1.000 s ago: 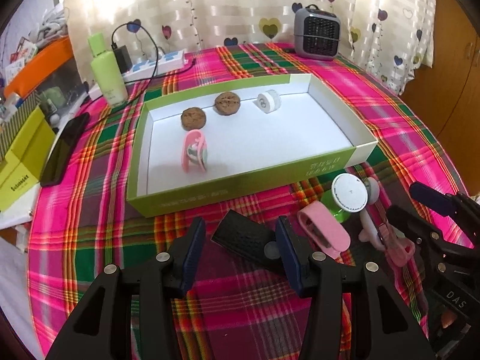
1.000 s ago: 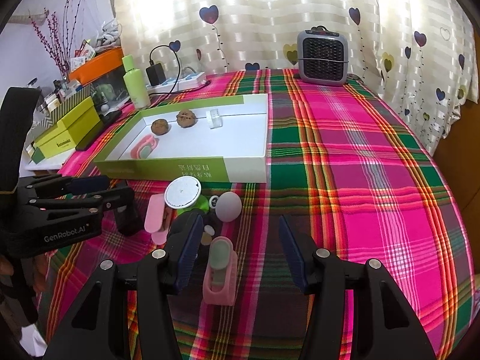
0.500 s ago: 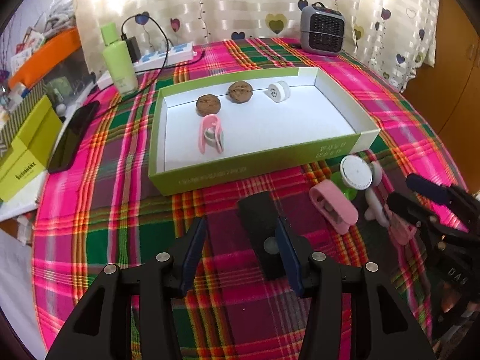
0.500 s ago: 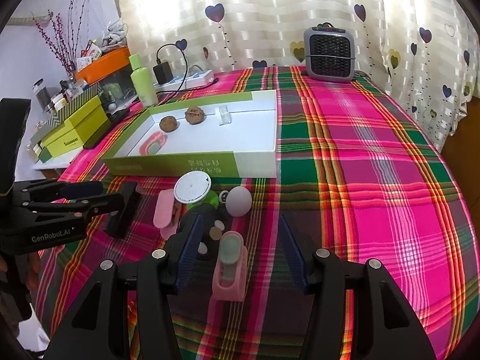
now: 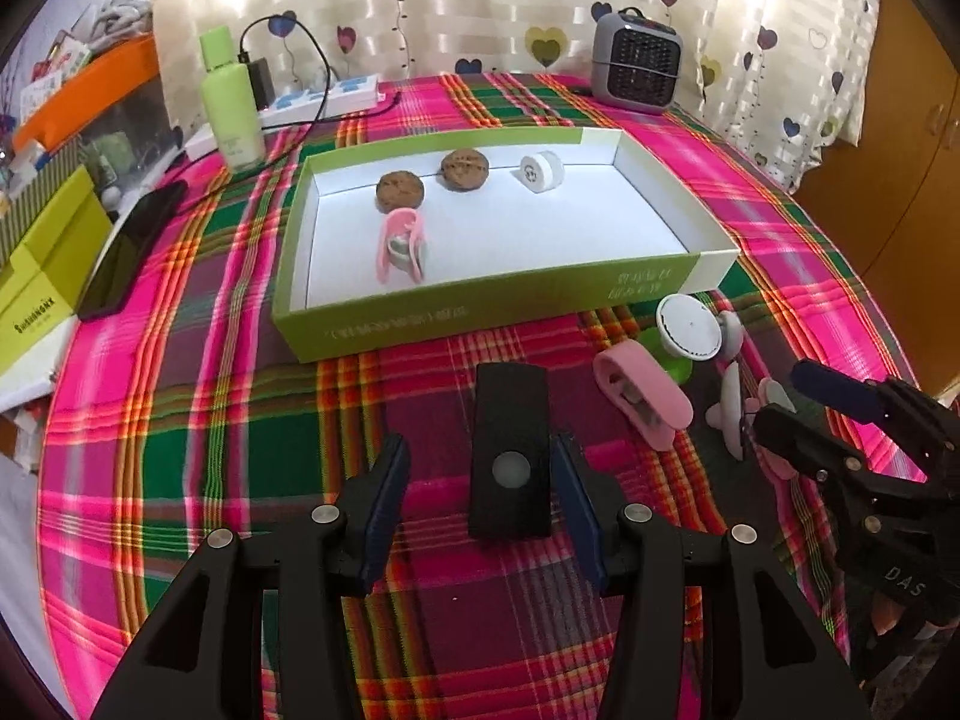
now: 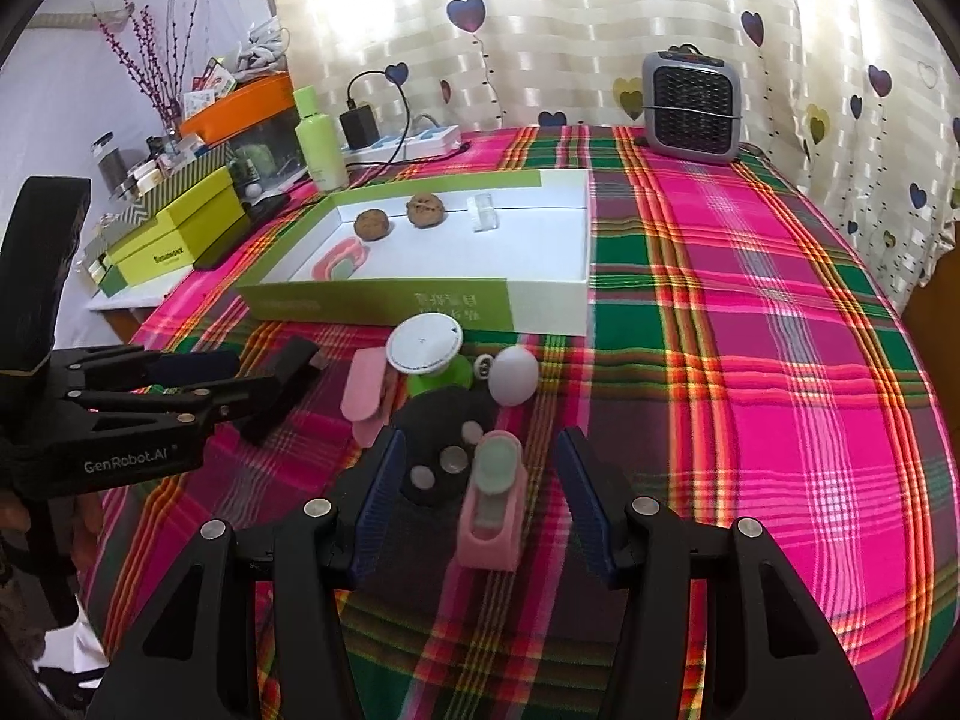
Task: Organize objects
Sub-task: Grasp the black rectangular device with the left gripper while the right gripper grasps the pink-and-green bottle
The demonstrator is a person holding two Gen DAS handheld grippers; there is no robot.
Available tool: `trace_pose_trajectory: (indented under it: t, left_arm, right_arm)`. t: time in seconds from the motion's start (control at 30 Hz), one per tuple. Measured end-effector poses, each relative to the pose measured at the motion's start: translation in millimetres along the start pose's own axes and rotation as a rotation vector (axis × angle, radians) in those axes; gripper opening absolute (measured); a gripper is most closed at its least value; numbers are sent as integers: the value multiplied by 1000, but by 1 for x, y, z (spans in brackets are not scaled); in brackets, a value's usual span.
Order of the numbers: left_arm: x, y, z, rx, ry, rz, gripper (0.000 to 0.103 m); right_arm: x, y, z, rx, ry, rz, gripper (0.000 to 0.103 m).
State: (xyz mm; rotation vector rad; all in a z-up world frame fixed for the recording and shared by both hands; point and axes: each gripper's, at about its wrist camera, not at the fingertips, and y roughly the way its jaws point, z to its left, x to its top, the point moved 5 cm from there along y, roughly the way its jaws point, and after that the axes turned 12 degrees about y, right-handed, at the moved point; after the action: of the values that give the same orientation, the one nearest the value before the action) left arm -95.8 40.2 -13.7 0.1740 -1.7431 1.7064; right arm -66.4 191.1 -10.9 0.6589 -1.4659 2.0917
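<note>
Left gripper [image 5: 480,480] jaws spread around black block [image 5: 510,450], right gripper [image 6: 474,489] spread around pink clip [image 6: 493,495], green tray [image 5: 480,315] just beyond; off-centre closing risks nudging either piece aside, judging by uneven gaps.

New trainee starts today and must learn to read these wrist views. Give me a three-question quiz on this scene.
1. True or false: the left gripper is shut on the black block.
2. How many walnuts lie in the green tray?
3. The pink clip between the right gripper fingers lies: A) in the tray, B) on the plaid cloth.

Key: 1 false, jaws open; 2 two; 3 B.
</note>
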Motion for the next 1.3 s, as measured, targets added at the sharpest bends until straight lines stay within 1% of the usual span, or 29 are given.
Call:
trace_pose_trajectory:
  t: [0.1, 0.3, 0.43, 0.67, 0.9, 0.97, 1.07, 1.13, 1.17, 1.23, 1.3]
  left_arm:
    - [-2, 5, -1, 1, -1, 9, 48]
    - [-1, 12, 2, -5, -19, 8, 48]
    - [-2, 16, 4, -8, -22, 9, 47]
    - [3, 18, 8, -15, -29, -10, 47]
    - [5, 22, 9, 11, -7, -26, 47]
    - [5, 21, 10, 10, -7, -35, 47]
    - [5, 22, 12, 6, -10, -48, 47]
    - [5, 22, 13, 9, -10, -55, 47]
    - [5, 22, 13, 10, -7, -57, 47]
    - [5, 22, 12, 20, 9, -60, 46]
    - [5, 22, 12, 33, 12, -62, 43]
  right_arm:
    - [-1, -1, -2, 6, 7, 8, 53]
    - [-8, 5, 8, 18, -36, 35, 53]
    - [-6, 2, -2, -7, -14, 30, 53]
    - [-11, 5, -17, -74, 16, 61, 53]
    - [-9, 10, -12, -110, -25, 66, 53]
    - [-8, 11, -12, -120, -32, 68, 53]
    - [-10, 14, -6, -166, -92, 71, 53]
    - [-10, 14, -7, -168, -90, 71, 53]
    - [-10, 13, -8, -162, -80, 71, 51]
    - [-9, 12, -11, -173, -76, 66, 44]
    - [-8, 12, -13, -177, -72, 64, 40]
